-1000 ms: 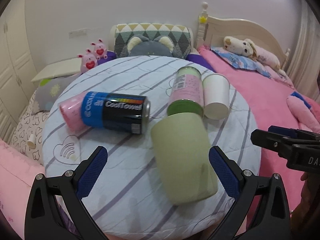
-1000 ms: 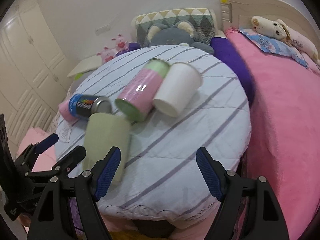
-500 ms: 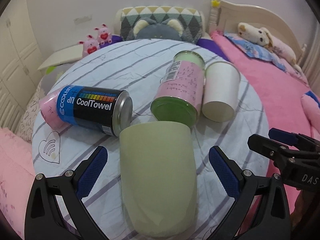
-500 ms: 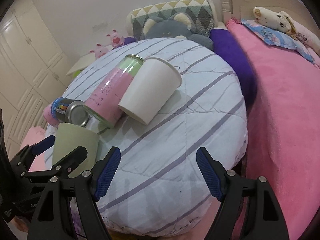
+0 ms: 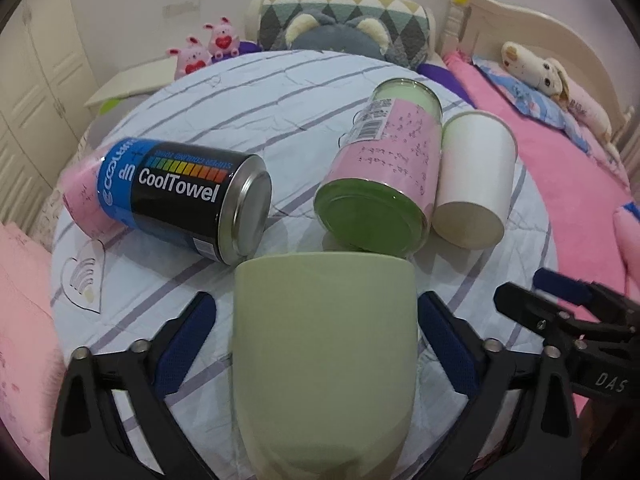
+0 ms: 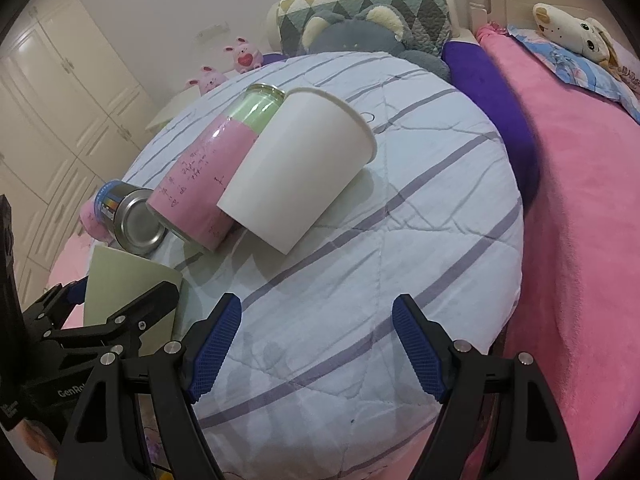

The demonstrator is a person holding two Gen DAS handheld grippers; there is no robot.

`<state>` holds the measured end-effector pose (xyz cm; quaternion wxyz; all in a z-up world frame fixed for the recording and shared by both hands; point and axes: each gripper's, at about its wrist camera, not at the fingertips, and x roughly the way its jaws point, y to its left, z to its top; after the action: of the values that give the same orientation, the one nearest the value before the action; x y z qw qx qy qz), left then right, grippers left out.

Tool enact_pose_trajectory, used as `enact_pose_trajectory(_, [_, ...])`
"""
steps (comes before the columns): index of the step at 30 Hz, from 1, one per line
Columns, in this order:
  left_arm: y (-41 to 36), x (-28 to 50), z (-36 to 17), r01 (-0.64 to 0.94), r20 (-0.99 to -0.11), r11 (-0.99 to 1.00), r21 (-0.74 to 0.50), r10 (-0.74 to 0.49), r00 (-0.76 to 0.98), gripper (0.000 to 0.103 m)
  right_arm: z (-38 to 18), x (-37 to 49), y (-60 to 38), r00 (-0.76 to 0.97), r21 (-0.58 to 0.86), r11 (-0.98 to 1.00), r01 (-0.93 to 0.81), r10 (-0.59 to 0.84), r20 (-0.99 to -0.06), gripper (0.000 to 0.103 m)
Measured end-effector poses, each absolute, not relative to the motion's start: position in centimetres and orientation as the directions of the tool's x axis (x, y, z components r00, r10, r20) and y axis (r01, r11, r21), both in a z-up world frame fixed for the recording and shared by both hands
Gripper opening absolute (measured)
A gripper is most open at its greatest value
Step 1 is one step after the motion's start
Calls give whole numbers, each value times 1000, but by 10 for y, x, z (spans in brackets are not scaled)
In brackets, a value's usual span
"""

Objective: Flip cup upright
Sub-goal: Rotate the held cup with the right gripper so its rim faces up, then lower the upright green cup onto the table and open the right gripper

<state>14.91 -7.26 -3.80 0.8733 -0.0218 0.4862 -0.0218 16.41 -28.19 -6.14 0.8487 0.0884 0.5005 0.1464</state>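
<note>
Grasping is the step in hand, judging by the left wrist view: the left tongs [image 5: 316,334] stand spread wide with the pale green cup [image 5: 324,348] lying on its side between their blue pads [image 5: 448,344], a clear gap showing on the left pad's side and only a sliver on the right's, so nothing is gripped yet. The cup's rounded base points back toward the tongs' hinge and its far end aims ahead, close to the green-ended pink can [image 5: 384,176] and the CoolTowel can [image 5: 180,196] just beyond the fingertips; a white paper cup [image 5: 472,184] lies ahead and to the right. The next move, I judge, calls for closing on the cup's body, lifting clear of those cans, then turning the wrist to stand it on its base. From the right wrist view, the right tongs [image 6: 316,348] also hang open and empty over the striped worktop [image 6: 400,264], with the green cup [image 6: 128,280] well off to their left, inside the left tongs [image 6: 116,300].
</note>
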Motion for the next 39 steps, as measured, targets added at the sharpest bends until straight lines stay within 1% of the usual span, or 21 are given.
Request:
enact_pose_trajectory(1, [-72,149,-39,25,-851,996,-82,-83,519,81,-62,165,-282,454,298,941,-160,338,-824,80])
enact_pose_trajectory(6, [-68,148,-36,33,-846,994,-105,-107,522,81,-61,165,-283,452,302,940,-157,340,-824,80])
enact_pose_trajectory(11, [-70,146,-29,37,-837,995,-93,-98,538,81,-58,163,-285,460,298,943,-147,332,-823,80])
enact_pose_trajectory(18, [-75,142,-7,67,-797,995,-73,-98,596,81,-50,159,-285,475,292,945,-149,328,-817,80])
enact_pose_trajectory(28, [-72,134,15,79,-753,993,-82,-114,648,81,-40,153,-280,496,282,948,-150,319,-808,80])
enact_pose_trajectory(33, [-73,131,13,76,-758,995,-70,-103,644,81,-37,149,-276,499,273,949,-155,314,-808,80])
enact_pose_trajectory(34, [-73,130,12,75,-761,995,-70,-102,641,82,-38,149,-275,496,271,950,-156,312,-810,80])
enact_pose_trajectory(36, [-74,130,10,74,-762,996,-47,-83,642,88,-38,148,-275,492,270,950,-159,313,-812,80])
enact_pose_trajectory(37, [-75,129,10,73,-760,997,-29,-69,647,94,-38,147,-274,490,268,950,-161,312,-814,80])
enact_pose_trajectory(38, [-76,128,10,74,-757,997,-22,-65,650,97,-38,146,-273,491,265,951,-161,310,-814,80])
enact_pose_trajectory(39, [-76,128,10,77,-756,997,-21,-66,651,97,-38,145,-273,492,264,951,-162,309,-814,80])
